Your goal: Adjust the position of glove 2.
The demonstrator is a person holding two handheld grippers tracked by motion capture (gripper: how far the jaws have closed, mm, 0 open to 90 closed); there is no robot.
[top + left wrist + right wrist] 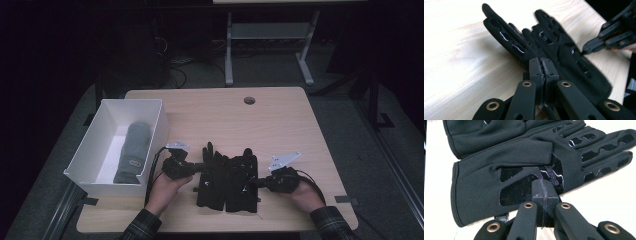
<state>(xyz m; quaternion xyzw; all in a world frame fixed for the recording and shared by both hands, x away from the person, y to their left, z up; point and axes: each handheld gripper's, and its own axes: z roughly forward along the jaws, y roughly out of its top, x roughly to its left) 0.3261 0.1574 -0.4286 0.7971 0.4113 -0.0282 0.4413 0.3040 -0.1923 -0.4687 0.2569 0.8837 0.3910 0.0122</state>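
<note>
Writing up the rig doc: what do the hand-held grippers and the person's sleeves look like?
Both are matte black. The left hand-held gripper and the right hand-held gripper each carry a grey three-cornered plate on top and trail a black cable. The jaws are flat linkage bars with brass-ringed pivots and blocky pads. The sleeves are dark plaid.

Left gripper point(200, 168) and right gripper point(256, 183) low, facing inward; jaws of both shut

A grey sock point(132, 152) lies inside the white box point(159, 131).
</note>
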